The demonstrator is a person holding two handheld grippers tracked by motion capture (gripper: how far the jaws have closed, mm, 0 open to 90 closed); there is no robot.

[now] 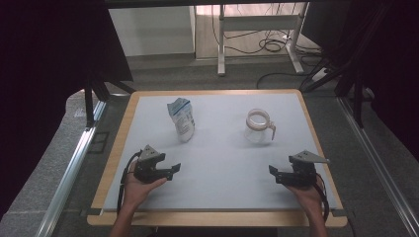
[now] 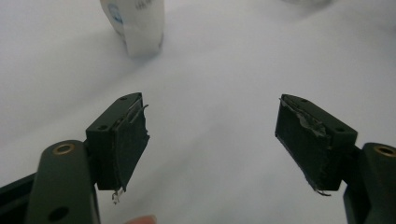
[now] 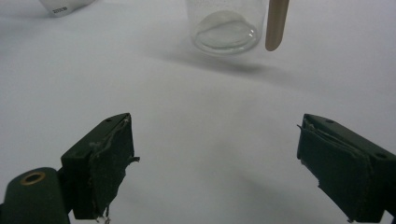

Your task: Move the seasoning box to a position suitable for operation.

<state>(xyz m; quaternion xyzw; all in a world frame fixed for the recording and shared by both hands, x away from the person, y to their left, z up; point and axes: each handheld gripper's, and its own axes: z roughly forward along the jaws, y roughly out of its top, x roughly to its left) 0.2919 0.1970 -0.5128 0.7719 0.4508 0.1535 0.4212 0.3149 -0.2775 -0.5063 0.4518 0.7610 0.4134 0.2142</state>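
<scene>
While both tongs gape wide, empty: pouch ahead of left tongs, jar ahead of right tongs, well apart.

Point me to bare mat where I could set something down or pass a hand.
Widest bare patch: mid-mat, bordered by the pouch, the jar, the left gripper and the right gripper, both open and empty. Also bare: the strip between pouch and jar, and the far corners. Nowhere crowded; tightest beside each gripper near the front edge.

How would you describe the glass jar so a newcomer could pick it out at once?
Start at the grey table. On its far right half stands the glass jar, ahead of the right claw. Unlike the white-and-blue pouch to its left, it is see-through, with a pale rim and a handle.
</scene>
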